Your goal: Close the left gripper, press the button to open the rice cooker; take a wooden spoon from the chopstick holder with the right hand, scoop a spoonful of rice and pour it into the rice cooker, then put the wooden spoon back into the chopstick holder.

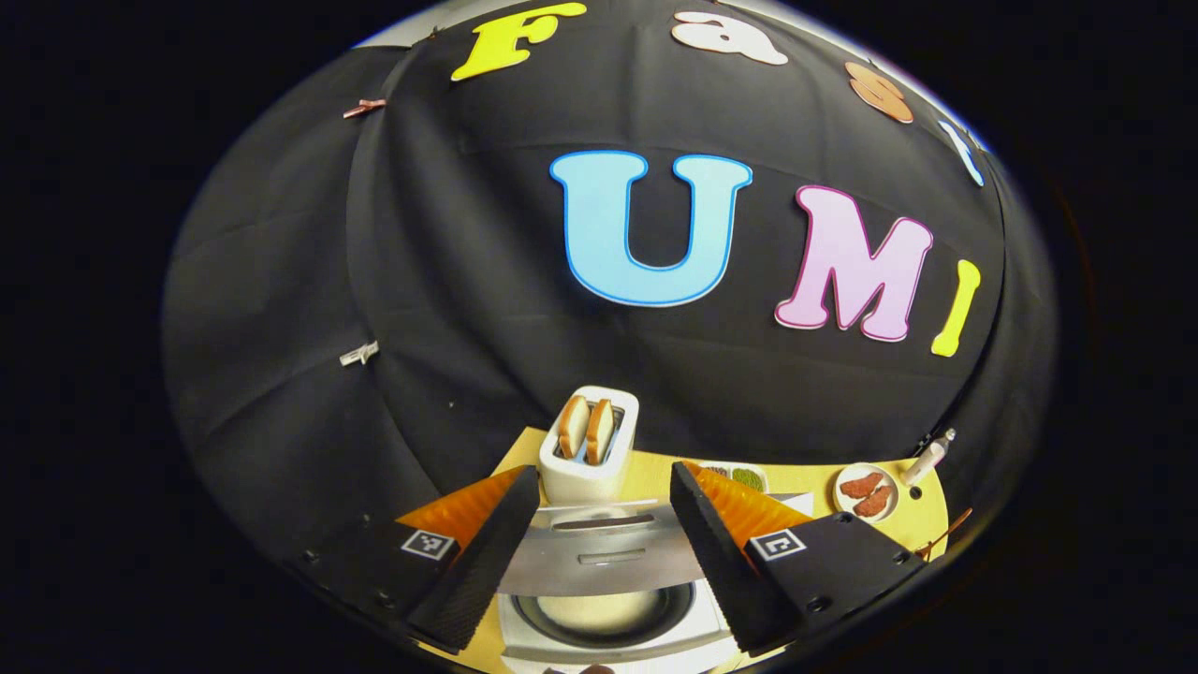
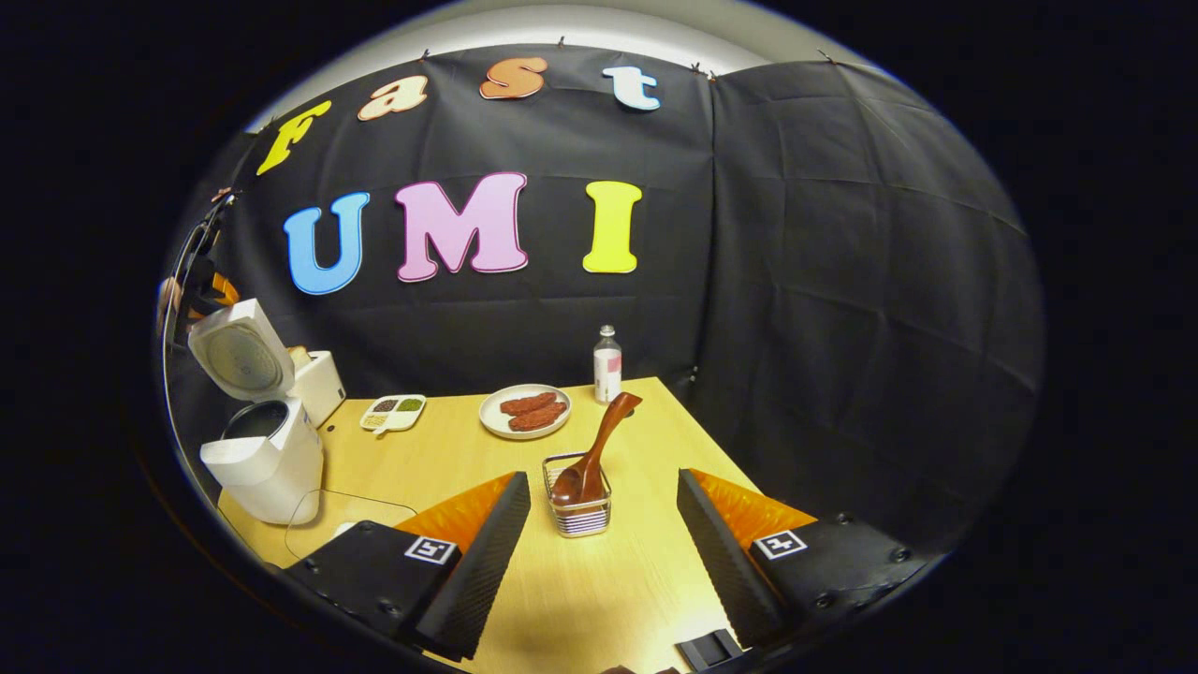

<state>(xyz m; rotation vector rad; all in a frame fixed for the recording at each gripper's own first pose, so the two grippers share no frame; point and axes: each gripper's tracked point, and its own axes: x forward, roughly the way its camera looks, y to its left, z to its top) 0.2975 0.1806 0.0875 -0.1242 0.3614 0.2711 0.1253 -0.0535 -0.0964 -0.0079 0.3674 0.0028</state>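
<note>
Right gripper [image 2: 604, 548] hung wide apart over the table [image 2: 580, 599], wooden spoon [image 2: 594, 449] leaning in the chopstick holder [image 2: 578, 515] just beyond; left gripper [image 1: 604, 552] likewise wide above the open rice cooker [image 1: 608, 613].

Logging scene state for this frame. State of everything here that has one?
rice cooker: lid up, pot exposed
wooden spoon: in the chopstick holder, bowl down, handle leaning up and right
chopstick holder: upright on the table
toaster: two bread slices in the slots
bottle: upright, capped
plate: holds reddish food pieces
left hand-held gripper: open, above the cooker
right hand-held gripper: open, holding nothing
</note>
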